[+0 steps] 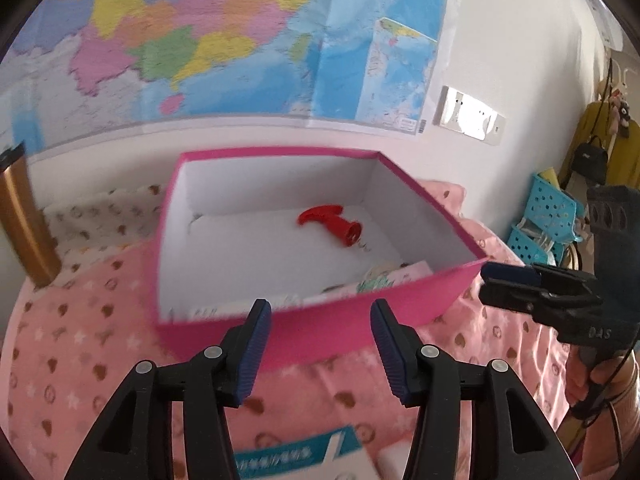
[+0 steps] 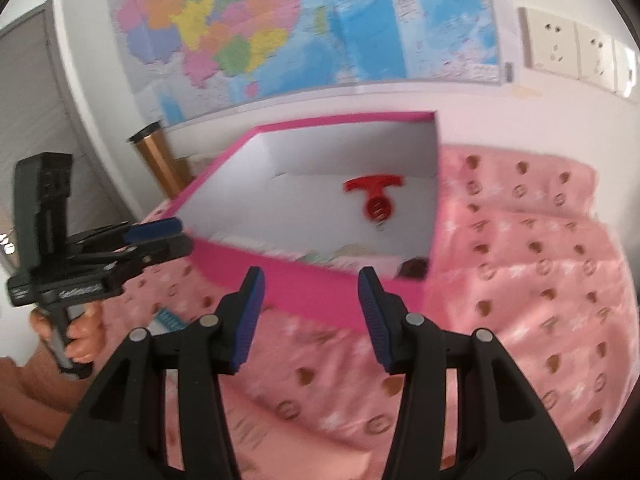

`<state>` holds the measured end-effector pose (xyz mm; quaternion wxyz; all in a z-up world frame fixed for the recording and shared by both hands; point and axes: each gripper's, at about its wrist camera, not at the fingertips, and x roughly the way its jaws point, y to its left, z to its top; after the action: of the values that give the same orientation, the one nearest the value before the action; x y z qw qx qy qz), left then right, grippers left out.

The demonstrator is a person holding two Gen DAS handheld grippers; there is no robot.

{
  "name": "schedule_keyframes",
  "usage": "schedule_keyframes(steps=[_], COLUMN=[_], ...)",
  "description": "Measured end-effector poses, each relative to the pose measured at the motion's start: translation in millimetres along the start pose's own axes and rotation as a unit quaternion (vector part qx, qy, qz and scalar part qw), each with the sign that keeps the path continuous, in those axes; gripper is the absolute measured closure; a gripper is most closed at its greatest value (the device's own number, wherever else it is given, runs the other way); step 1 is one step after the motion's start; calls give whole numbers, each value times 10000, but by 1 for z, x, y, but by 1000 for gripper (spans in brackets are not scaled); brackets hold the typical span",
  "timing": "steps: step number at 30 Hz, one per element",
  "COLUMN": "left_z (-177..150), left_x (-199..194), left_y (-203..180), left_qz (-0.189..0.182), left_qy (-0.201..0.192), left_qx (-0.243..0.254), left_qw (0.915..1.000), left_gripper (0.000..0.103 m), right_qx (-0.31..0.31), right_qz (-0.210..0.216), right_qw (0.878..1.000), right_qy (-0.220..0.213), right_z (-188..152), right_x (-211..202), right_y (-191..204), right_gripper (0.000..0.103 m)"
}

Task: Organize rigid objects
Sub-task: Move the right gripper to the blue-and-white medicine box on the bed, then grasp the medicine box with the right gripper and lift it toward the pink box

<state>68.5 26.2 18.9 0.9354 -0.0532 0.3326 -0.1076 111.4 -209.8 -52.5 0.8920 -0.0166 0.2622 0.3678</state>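
Pink box (image 1: 304, 320) sits on the bed at twelve o'clock, red corkscrew (image 1: 330, 220) inside; left claw (image 1: 320, 344) and right claw (image 2: 311, 316) gape empty, so fetching another item seems next.

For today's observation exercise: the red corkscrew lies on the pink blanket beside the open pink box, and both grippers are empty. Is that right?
Not quite. The red corkscrew lies inside the open pink box, on its white floor, as the left wrist view shows. The left gripper and right gripper are indeed empty.

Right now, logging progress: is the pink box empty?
Not empty. The pink box holds a red T-handled piece and flat printed items by its near wall.
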Motion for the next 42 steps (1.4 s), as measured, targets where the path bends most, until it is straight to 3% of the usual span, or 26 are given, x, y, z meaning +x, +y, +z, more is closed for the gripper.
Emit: schedule_keyframes(steps=[7, 14, 19, 29, 34, 42], left_z=[-33, -54, -65, -84, -93, -107], left_x=[-5, -11, -16, -24, -24, -21], left_y=[25, 37, 45, 61, 57, 51], left_qz=[300, 474, 515, 447, 329, 128], left_qy=[287, 413, 472, 655, 802, 1032], left_qx=[-347, -558, -668, -908, -852, -824], left_qw=[9985, 9965, 9953, 9927, 9926, 9912], left_gripper=[50, 50, 50, 50, 50, 50], right_qx=[-406, -1108, -1246, -1060, -1014, -941], right_qz=[476, 431, 201, -166, 364, 780], right_qw=[9958, 9864, 9823, 9840, 9857, 9782], right_qy=[664, 1131, 1382, 1422, 1298, 1678], right_z=[-35, -57, -67, -62, -56, -58], right_x=[32, 65, 74, 62, 63, 95], right_y=[46, 88, 83, 61, 76, 92], right_gripper=[53, 53, 53, 53, 53, 53])
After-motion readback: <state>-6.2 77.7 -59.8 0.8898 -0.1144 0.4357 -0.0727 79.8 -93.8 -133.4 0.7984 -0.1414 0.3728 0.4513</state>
